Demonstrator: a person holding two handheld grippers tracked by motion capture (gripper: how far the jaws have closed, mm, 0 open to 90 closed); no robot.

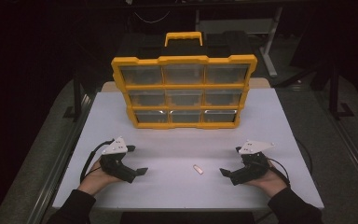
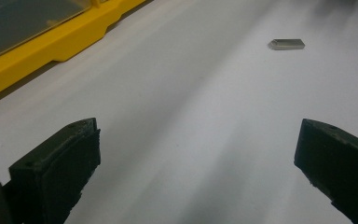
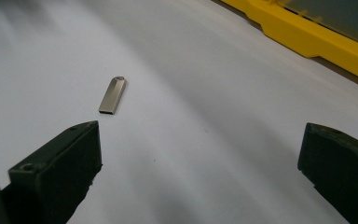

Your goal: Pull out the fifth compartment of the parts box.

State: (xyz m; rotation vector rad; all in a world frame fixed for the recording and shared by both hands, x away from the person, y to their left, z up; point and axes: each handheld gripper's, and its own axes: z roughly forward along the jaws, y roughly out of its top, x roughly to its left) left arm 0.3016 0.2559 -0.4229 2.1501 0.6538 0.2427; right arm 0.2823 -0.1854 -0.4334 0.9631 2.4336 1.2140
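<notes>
Two open grippers rest on the white table (image 1: 121,112) with a small metal USB stick (image 1: 197,169) lying between them.

The stick lies flat and untouched in front of the yellow drawer organizer (image 1: 184,92), well apart from it and toward the person's edge. The left gripper (image 1: 137,161) sits to the left of the stick, its jaws spread wide with nothing in them. The right gripper (image 1: 228,161) sits to the right of the stick and closer to it, its jaws likewise wide apart and empty; the right gripper view shows the stick (image 3: 112,95) just beyond one jaw.
</notes>
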